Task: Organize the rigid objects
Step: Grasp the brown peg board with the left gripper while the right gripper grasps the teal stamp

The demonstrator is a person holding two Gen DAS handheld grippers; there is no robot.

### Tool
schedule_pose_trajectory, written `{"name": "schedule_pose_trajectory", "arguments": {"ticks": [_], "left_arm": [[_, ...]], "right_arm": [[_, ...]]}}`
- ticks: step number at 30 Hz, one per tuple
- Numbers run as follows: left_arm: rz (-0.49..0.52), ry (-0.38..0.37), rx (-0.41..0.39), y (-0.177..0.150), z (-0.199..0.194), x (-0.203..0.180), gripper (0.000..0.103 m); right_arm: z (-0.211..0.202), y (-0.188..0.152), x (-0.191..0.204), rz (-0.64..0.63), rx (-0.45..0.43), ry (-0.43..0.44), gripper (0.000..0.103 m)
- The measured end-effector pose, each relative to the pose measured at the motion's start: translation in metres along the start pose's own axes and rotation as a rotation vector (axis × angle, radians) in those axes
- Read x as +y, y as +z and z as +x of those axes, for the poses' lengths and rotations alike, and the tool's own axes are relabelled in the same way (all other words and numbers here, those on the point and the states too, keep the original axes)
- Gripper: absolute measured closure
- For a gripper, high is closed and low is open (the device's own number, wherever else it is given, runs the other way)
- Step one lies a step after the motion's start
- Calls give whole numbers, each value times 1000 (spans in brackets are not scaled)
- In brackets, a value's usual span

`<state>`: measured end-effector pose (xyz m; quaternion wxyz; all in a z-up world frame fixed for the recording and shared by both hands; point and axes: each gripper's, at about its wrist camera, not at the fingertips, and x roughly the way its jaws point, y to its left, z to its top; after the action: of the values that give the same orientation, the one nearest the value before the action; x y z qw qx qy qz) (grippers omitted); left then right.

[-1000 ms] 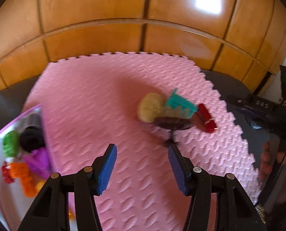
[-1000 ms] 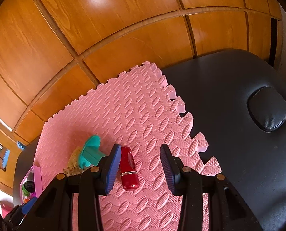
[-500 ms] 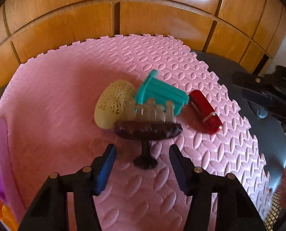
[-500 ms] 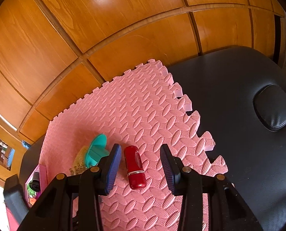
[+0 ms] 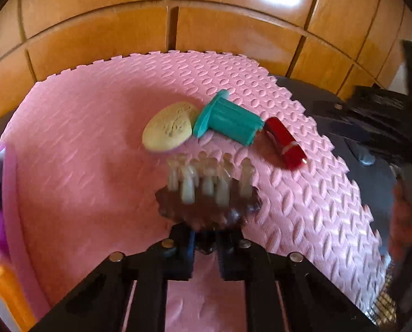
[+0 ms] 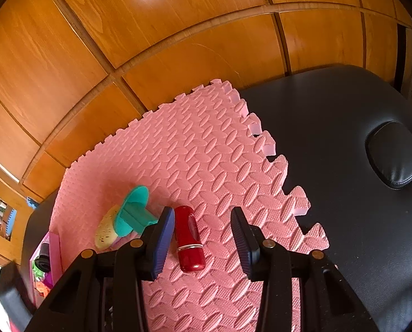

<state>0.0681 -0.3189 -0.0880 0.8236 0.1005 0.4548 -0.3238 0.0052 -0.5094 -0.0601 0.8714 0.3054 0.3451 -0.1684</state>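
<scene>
With the left tongs (image 5: 206, 244) just closed on the thin stem of the brown brush (image 5: 206, 207) above the pink mat (image 5: 81, 144), the top-heavy brush could twist loose; right tongs (image 6: 203, 232) hang apart over the red lipstick (image 6: 190, 239).

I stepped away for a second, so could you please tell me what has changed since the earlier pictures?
The left gripper came down to the brown brush; its fingers have just closed on the knob, and the brush now looks tilted up. The right gripper stayed open over the red lipstick. The teal piece, yellow disc and pink mat are unchanged.
</scene>
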Motion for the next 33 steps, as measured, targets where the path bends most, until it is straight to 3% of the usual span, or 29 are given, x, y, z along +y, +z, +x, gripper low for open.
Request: {"name": "schedule_pose_trajectory", "arguments": {"ticks": [9,15,21,29,33], "left_arm": [[42,-27,-27,-26,-13,0,91],[20,-48,-50,-30,-9,5,91],[19,-58,-56,-31,-9,7,91],[-1,-81,-72,-33,-12,12,91],[-21,-92,-76,-34,-12,14,91]], "right_arm": [[3,-5,9,-52,1,11,61],[2,-15,38,-209,0,46,61],[13,-30,68,-393,56,72,61],[52,-28,112,-715,187,-22,61],[78,-25,124,-817,230,-93,61]]}}
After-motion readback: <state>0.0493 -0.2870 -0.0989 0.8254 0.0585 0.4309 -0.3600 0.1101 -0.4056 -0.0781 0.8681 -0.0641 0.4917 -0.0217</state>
